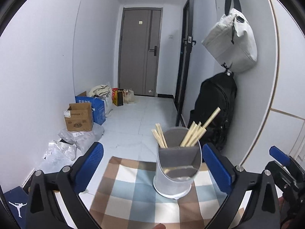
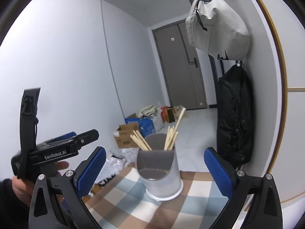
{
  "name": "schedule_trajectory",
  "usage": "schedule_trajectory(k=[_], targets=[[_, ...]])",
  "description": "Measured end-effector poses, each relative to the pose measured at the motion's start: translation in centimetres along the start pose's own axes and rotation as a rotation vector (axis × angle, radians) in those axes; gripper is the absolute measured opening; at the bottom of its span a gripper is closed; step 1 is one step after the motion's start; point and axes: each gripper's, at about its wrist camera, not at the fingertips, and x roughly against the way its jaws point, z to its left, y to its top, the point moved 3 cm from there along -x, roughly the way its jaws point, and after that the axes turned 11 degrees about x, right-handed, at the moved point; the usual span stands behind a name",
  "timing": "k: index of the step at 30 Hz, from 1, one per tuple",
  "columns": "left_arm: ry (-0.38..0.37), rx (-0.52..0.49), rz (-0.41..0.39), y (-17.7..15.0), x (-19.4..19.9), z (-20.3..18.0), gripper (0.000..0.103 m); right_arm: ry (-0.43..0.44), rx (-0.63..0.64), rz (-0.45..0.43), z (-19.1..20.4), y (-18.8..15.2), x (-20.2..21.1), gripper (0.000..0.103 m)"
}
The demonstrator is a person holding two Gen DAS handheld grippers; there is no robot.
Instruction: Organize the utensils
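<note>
Chopsticks (image 1: 192, 135) stand sorted in the holder (image 1: 177, 171) on the checked surface (image 1: 133, 196); our left gripper (image 1: 152, 164) and right gripper (image 2: 154, 168) flank it, jaws released, empty. Sorting looks finished; we judge withdrawal comes next.

Both handheld grippers share one build. The left gripper (image 1: 152, 168) has two black plastic fingers (image 1: 219, 168), each faced with a blue pad of fine dimpled texture. Each finger hangs on black angular link arms pierced by triangular cut-outs, pinned with round silver screws.

The right gripper (image 2: 153, 171) looks the same: blue textured fingers (image 2: 90, 169), black links, silver pins. From its camera the other gripper's black body shows white lettering "GenRobot.AI", a blue pad edge, a flat black strap-like upright and a thin black cable. The person's left hand (image 2: 28, 183) emerges from a dark fuzzy sleeve (image 2: 4, 194).
</note>
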Motion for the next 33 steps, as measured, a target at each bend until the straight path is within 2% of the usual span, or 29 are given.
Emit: schedule_trajectory(k=[5,15,33], targets=[[0.012,0.007,0.007,-1.7,-0.2,0.2,0.101,-0.01,-0.009,-0.012,0.1,-0.6,0.5,0.103],[0.014,-0.031,-0.013,-2.2,0.2,-0.3,0.101,-0.02,-0.001,-0.015,0.0,-1.0,0.2,0.103],[0.011,-0.047,0.017,-2.9,0.3,-1.2,0.101,-0.019,-0.003,0.001,-0.1,-1.4,-0.2,0.103]])
